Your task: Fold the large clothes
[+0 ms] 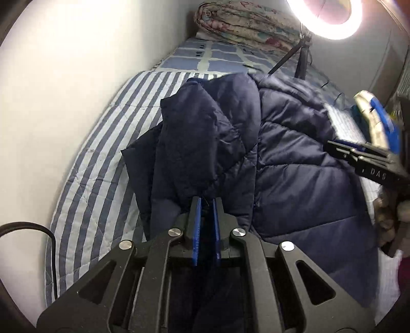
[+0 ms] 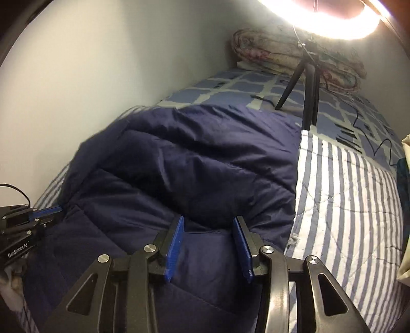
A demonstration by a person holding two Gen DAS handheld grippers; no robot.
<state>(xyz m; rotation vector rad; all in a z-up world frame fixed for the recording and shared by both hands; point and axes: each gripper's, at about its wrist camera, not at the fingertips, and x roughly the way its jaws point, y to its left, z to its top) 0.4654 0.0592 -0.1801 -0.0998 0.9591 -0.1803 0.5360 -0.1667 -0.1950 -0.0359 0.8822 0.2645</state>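
A large navy quilted jacket point(image 1: 294, 158) lies spread on a striped bedspread point(image 1: 102, 153). My left gripper point(image 1: 206, 202) is shut on a fold of the jacket's dark fabric and holds it lifted, so a sleeve or flap point(image 1: 194, 138) hangs bunched in front of it. My right gripper point(image 2: 208, 222) is open just above the jacket point(image 2: 192, 164), its blue pads point(image 2: 176, 240) on either side of a quilted panel, holding nothing. The right gripper also shows at the right edge of the left wrist view point(image 1: 364, 153). The left gripper shows at the left edge of the right wrist view point(image 2: 30, 217).
A white wall point(image 1: 64, 89) runs along the bed's left side. A ring light point(image 2: 333, 23) on a black tripod point(image 2: 305, 87) stands on the checked blue sheet point(image 2: 230, 87) behind the jacket. A rolled floral quilt point(image 2: 294, 53) lies at the bed's head. Cables point(image 2: 379, 146) trail at the right.
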